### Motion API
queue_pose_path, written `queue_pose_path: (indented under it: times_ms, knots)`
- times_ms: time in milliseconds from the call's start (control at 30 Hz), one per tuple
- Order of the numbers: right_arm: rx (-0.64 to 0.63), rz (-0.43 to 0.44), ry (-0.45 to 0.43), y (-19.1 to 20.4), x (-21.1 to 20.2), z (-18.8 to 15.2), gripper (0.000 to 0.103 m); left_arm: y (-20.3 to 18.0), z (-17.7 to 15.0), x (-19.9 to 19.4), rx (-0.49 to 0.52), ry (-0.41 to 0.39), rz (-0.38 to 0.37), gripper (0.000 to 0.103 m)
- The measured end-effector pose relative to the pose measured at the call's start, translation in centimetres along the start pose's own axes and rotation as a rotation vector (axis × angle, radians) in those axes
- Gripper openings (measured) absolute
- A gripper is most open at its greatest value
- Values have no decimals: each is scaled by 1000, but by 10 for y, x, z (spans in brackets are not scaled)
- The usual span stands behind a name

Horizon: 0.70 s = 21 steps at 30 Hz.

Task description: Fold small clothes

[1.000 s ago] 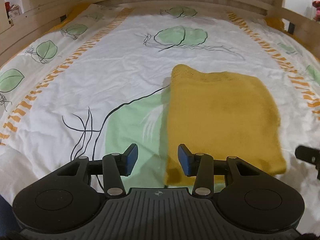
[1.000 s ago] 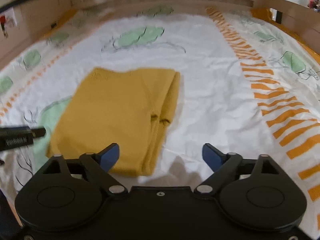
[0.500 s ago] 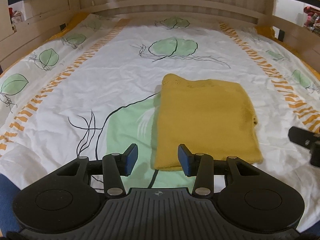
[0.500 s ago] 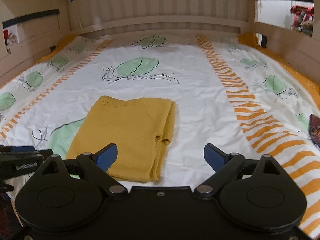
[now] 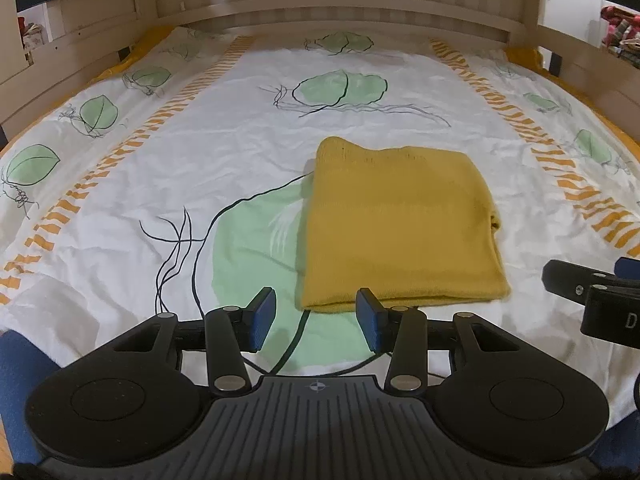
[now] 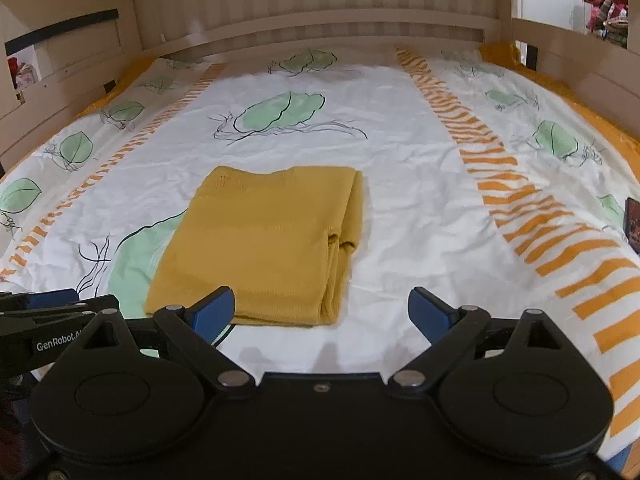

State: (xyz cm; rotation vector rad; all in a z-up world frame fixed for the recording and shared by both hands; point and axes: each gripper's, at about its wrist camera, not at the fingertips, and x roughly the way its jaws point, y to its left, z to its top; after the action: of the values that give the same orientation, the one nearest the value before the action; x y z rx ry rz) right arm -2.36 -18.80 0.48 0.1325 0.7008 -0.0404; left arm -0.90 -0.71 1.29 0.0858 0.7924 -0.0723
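A mustard-yellow knitted garment (image 5: 400,224) lies folded into a flat rectangle on the bed; in the right wrist view the garment (image 6: 264,240) shows its stacked layers along its right side. My left gripper (image 5: 316,316) hovers open just short of the garment's near edge, with nothing between its blue pads. My right gripper (image 6: 322,312) stands wide open, also short of the near edge and empty. Each gripper shows at the edge of the other's view.
The bed has a white cover (image 5: 200,160) printed with green leaves and orange stripes. A wooden bed frame (image 5: 332,4) walls in the far end and both sides. A dark object (image 6: 632,228) lies at the bed's right edge.
Both grippers have drawn back from the garment and risen a little, so it looks smaller and farther away. The garment itself has stayed put, and neither gripper's opening has changed.
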Motion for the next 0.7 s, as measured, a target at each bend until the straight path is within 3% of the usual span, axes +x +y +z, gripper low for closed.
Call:
queue_pose_path:
  times_ms: [700]
  knots:
    - [40, 24, 50, 0, 2, -6, 94, 5, -10, 5, -31, 57, -65, 43]
